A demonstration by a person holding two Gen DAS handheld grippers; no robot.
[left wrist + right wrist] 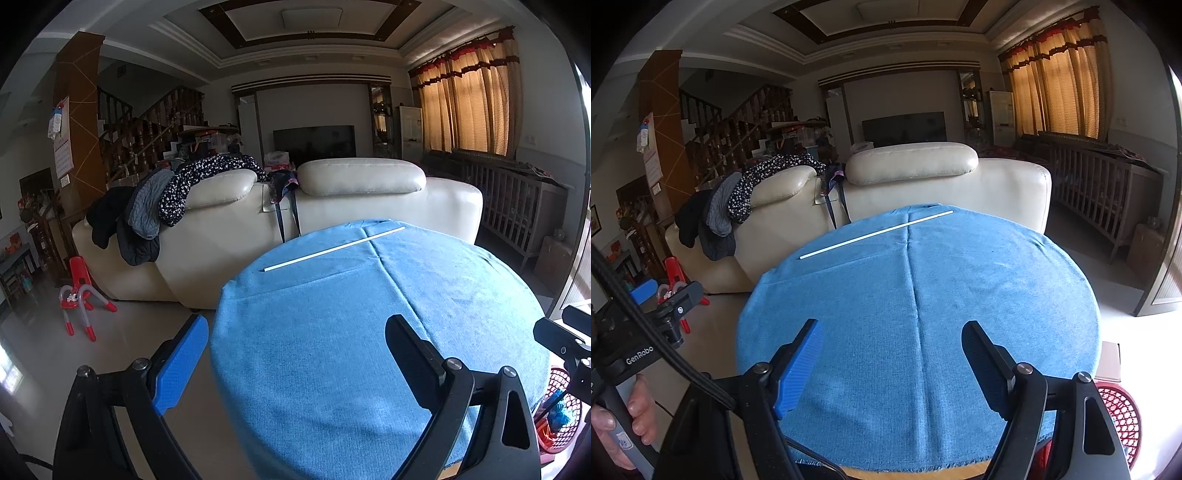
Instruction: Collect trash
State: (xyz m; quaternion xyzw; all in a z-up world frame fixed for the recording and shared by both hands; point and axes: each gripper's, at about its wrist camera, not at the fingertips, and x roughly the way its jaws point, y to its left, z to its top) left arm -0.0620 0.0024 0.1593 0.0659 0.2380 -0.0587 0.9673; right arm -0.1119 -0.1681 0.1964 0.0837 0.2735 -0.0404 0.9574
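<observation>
Black left gripper [295, 354] and right gripper [892, 354] — each with one ribbed blue pad, silver screws.

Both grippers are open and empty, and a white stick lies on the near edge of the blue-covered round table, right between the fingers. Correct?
Not quite. The white stick lies at the far edge of the blue cloth, by the sofa, as the right wrist view shows. Both the left gripper and right gripper are open and empty.

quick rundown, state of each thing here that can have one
left gripper: open, empty, held over the near table edge
right gripper: open, empty, above the cloth
white straw: lying flat on the far side of the table, untouched
blue cloth: spread over the round table, creased down the middle
red basket: on the floor beside the table
</observation>
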